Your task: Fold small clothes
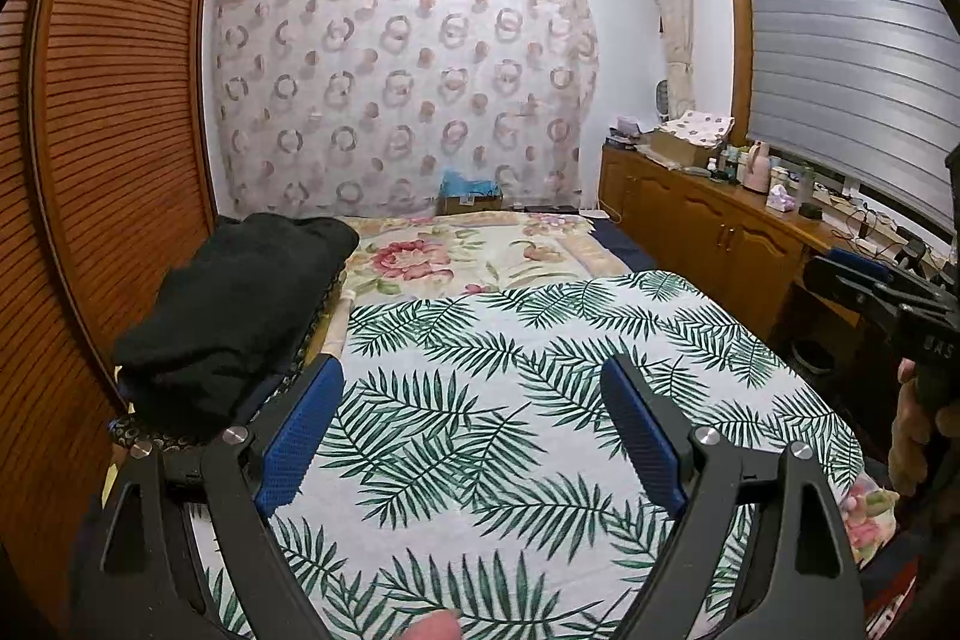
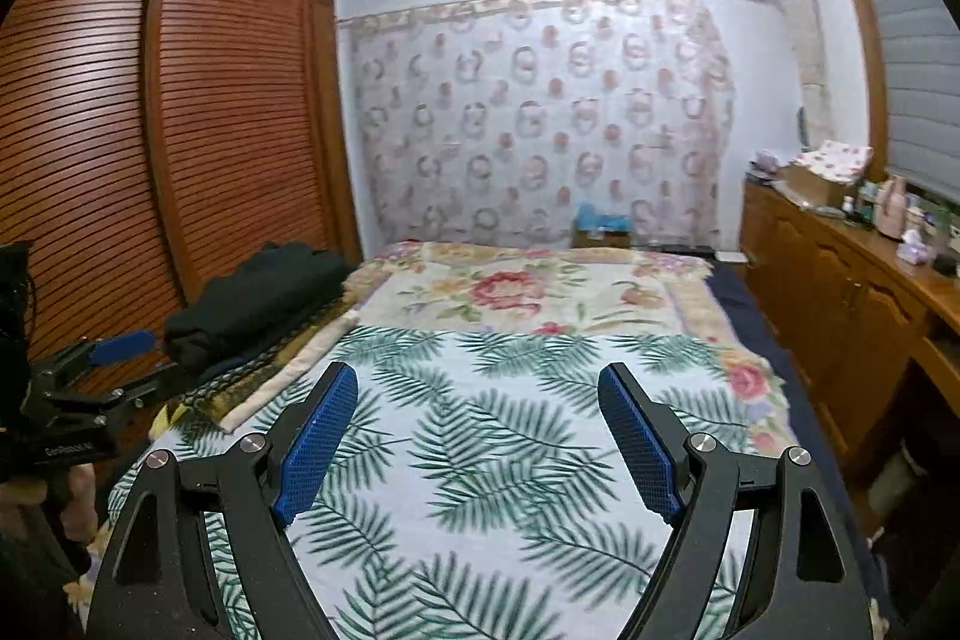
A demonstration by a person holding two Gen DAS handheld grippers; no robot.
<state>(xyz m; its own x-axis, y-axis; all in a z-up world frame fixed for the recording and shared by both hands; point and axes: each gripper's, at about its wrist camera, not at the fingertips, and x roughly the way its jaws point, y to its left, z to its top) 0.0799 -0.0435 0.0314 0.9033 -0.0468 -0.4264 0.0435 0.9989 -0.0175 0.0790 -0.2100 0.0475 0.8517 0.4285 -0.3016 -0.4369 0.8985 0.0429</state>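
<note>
A stack of folded black clothes (image 1: 240, 304) (image 2: 264, 292) lies at the left side of the bed, next to the wardrobe. My left gripper (image 1: 474, 370) is open over the leaf-print cloth (image 1: 510, 430), its blue pads wide apart with nothing between them; the black stack is just beyond its left finger. My right gripper (image 2: 478, 373) is also open and empty above the same leaf-print cloth (image 2: 510, 430). Each gripper shows in the other's view: the left gripper (image 2: 120, 346) near the black stack, the right gripper (image 1: 852, 268) at the bed's right edge, held by a hand (image 1: 912, 436).
A louvred wooden wardrobe (image 1: 108, 130) runs along the left. A floral blanket (image 1: 468, 250) covers the far half of the bed, with a cardboard box (image 1: 471, 202) behind it. A wooden sideboard (image 1: 708, 226) crowded with bottles stands on the right, under the window blind.
</note>
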